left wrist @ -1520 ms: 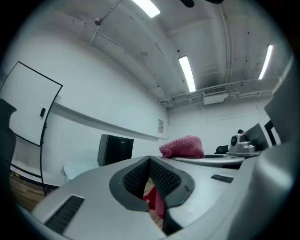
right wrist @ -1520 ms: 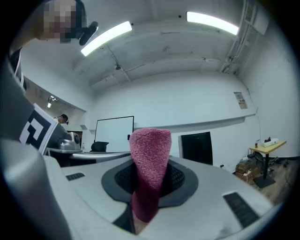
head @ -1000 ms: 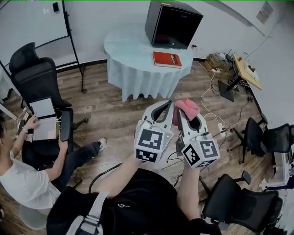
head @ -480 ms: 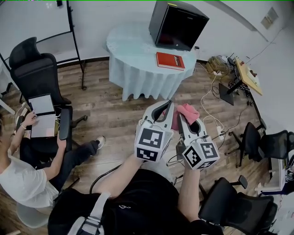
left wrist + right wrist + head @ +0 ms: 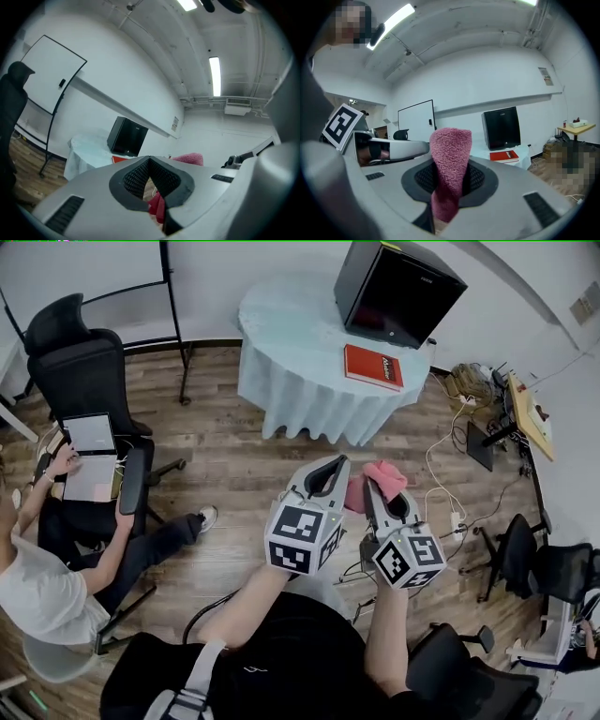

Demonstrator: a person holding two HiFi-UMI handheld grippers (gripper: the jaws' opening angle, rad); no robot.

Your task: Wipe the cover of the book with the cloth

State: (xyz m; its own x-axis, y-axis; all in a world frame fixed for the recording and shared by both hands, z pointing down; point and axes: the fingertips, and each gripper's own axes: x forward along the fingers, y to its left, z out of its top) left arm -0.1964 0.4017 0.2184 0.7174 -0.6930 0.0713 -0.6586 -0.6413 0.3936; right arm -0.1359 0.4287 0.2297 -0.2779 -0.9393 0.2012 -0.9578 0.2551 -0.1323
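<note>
A red book (image 5: 373, 367) lies on a round table with a pale blue cloth (image 5: 291, 343), far ahead of both grippers. My right gripper (image 5: 371, 486) is shut on a pink cloth (image 5: 382, 476), which sticks up between its jaws (image 5: 450, 164). My left gripper (image 5: 339, 463) is beside it, shut with nothing held; its jaw tips meet in the left gripper view. The book (image 5: 505, 156) and table show small beyond the right gripper's jaws. In the left gripper view the book (image 5: 123, 160) is a thin red strip and the pink cloth (image 5: 190, 158) peeks over the right jaw.
A black box (image 5: 398, 292) stands on the table behind the book. A seated person (image 5: 56, 559) with a laptop and black chairs (image 5: 80, 371) are at the left. A whiteboard stand (image 5: 173, 315), floor cables (image 5: 441, 484), a side desk (image 5: 530, 409) and more chairs (image 5: 525, 559) surround the wooden floor.
The head view has shifted, so the table and book now sit further right in it. Both grippers keep their pose, the pink cloth still held in the right one.
</note>
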